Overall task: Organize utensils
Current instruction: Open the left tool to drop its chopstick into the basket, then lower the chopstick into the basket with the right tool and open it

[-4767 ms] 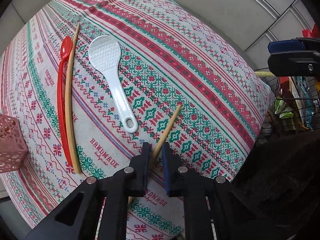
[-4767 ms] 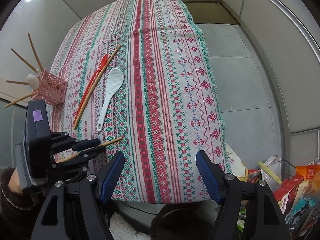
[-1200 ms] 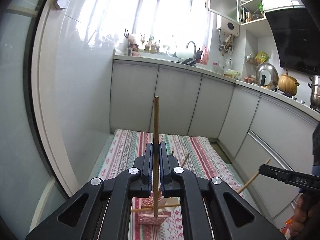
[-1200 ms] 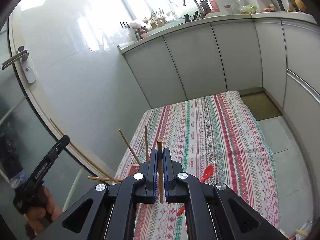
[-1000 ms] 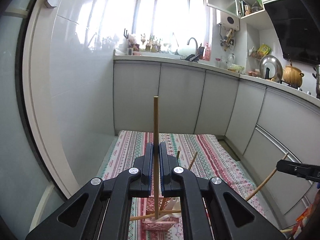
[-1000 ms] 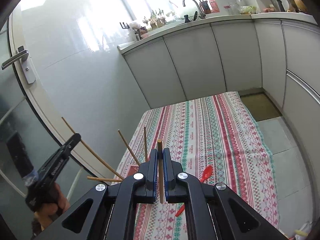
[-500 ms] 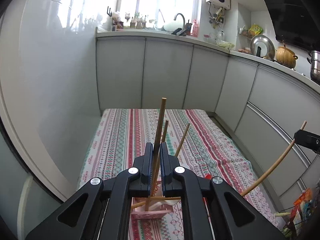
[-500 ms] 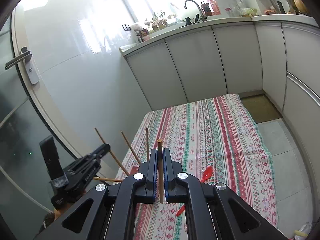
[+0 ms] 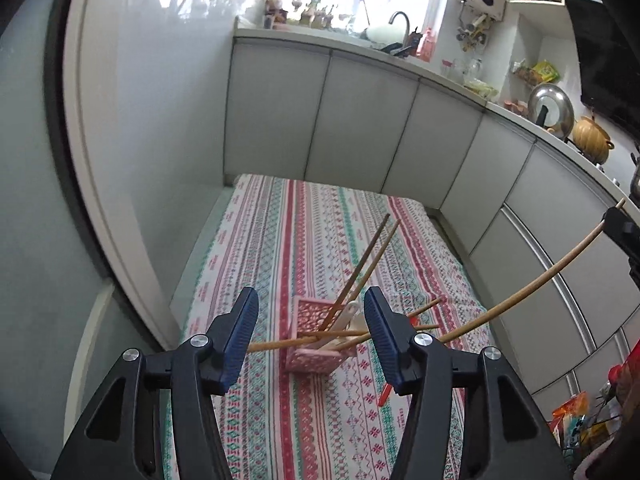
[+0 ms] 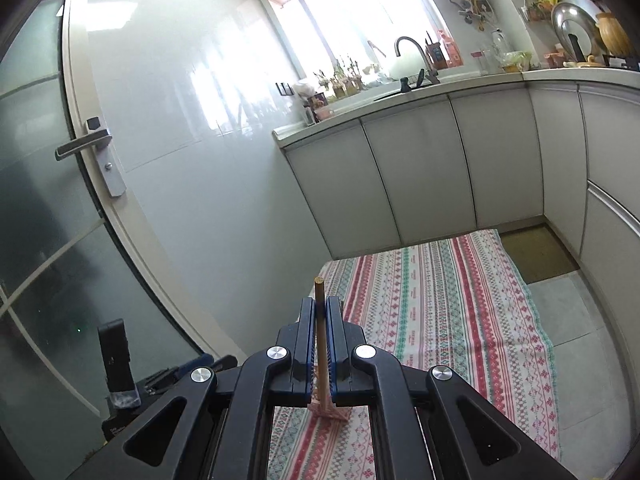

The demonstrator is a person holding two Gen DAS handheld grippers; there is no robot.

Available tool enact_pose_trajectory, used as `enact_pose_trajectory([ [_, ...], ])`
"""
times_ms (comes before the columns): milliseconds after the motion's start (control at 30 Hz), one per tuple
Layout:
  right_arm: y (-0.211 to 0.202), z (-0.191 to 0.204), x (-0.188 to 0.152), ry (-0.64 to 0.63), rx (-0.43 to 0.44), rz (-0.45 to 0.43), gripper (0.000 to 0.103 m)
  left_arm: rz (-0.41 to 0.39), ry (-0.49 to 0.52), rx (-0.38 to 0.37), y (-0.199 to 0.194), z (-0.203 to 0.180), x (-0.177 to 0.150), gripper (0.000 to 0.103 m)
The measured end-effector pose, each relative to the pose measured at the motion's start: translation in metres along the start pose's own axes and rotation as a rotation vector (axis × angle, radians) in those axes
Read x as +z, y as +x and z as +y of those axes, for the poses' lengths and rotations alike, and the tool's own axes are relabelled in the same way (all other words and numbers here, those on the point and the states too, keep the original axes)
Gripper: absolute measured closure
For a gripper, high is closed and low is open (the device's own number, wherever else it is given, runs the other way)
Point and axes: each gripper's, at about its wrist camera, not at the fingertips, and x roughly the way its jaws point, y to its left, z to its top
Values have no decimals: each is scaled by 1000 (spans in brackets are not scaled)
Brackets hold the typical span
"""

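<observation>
The red, green and white patterned tablecloth [image 9: 312, 240] fills the lower half of the left wrist view, but its near end is cut off behind the gripper arms. The left gripper [image 9: 310, 334] is spread wide with nothing between the blue pads. Just past it sits the pink perforated plastic utensil holder [image 9: 310, 356], a bit to 1 o'clock of the gap. In the right wrist view only a pink sliver of it peeks out under the jaws. Two wooden chopsticks [image 9: 362, 266] stand in it, leaning up toward 1 o'clock, and a few more lie nearly flat across it. A white utensil in there is too hidden to identify.

The right gripper [image 10: 320, 336] is clamped on a long wooden chopstick [image 10: 320, 312]. It looks upright there, and in the left view it arcs from the holder out to 2 o'clock. A red plastic spoon [image 9: 384, 394] is mostly hidden behind the left gripper's right finger.
</observation>
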Motion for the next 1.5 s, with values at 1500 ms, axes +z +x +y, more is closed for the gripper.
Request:
enact_pose_trajectory([
  [1500, 145, 42, -42, -101, -87, 152, 85, 166, -32, 56, 14, 46, -27, 45],
])
